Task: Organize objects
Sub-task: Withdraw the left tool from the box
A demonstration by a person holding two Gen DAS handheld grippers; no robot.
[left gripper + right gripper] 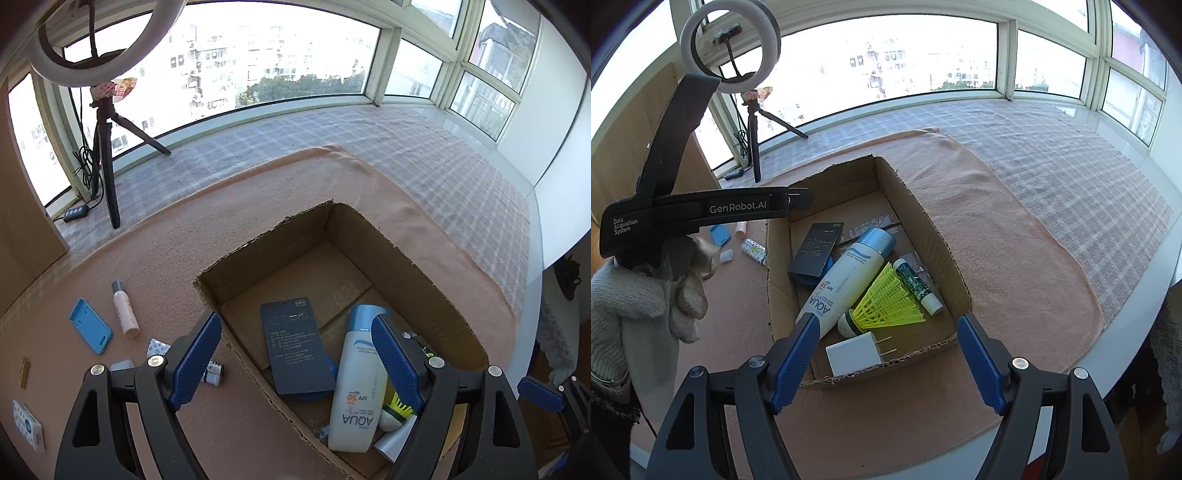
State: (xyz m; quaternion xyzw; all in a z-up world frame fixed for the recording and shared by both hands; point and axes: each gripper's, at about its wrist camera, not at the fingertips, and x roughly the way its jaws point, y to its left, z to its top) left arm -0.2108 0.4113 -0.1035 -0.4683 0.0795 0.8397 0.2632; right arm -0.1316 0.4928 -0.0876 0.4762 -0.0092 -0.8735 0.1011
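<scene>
Both sets of tongs, left (295, 354) and right (886, 354), stand apart and hold nothing, as I read them. Below sits the cardboard box (916, 210) on the desk, containing the sunscreen bottle (846, 280), yellow shuttlecock (886, 299), white charger (855, 352) and dark card (295, 343). Left of the box lie a pink bottle (125, 310) and blue case (90, 325).

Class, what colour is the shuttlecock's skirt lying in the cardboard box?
Bright yellow; the shuttlecock shows best in the right wrist view, inside the cardboard box.
</scene>
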